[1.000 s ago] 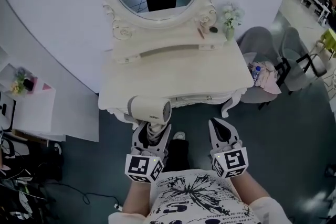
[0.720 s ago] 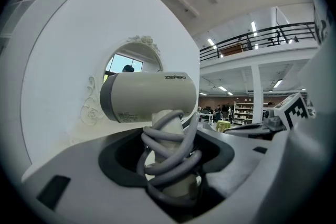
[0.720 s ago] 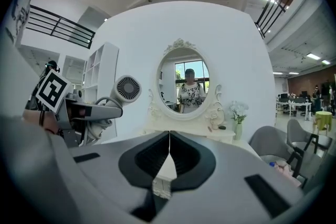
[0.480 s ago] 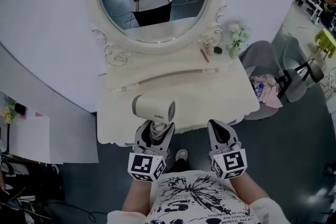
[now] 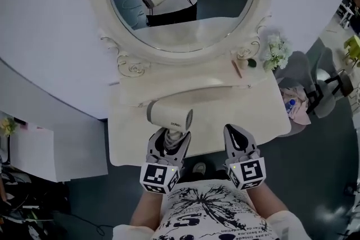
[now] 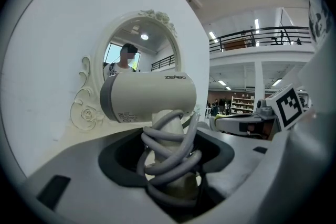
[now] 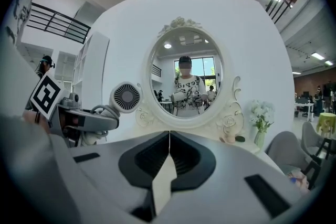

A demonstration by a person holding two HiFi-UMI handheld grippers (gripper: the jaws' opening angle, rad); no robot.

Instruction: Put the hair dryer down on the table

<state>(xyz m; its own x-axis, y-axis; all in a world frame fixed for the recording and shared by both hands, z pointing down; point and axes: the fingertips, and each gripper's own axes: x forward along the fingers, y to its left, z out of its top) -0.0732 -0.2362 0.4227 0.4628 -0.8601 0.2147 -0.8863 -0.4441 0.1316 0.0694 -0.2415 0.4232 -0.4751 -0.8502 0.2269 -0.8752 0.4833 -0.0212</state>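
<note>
White dressing table [image 5: 247, 115] beneath oval mirror [image 5: 185, 8]

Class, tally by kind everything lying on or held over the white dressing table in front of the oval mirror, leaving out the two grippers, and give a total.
cream hair dryer with a grey cord wound round its handle: 1
white flower bunch: 1
thin brownish stick: 1
small dark round item: 1
Total: 4
</note>
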